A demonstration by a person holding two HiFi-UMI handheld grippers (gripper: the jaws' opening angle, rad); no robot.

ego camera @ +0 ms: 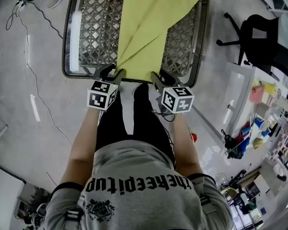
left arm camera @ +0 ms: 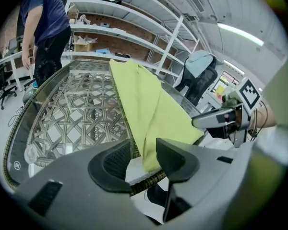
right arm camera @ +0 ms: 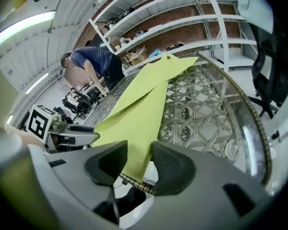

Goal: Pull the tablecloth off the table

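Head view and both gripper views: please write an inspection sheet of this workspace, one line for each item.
Surface: glass-topped wicker table, bare beside the cloth.
Job's things: yellow-green tablecloth, folded, reaching the near rim.
Clutter: nothing seen on the table.
Grippers: left gripper and right gripper open, cloth edge between the jaws, not pinched.
Cables: black cable left of the table.
Surroundings: office chair, shelves, a person.

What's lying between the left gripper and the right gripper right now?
In the head view, the near edge of the yellow-green tablecloth spans the stretch from the left gripper to the right gripper.
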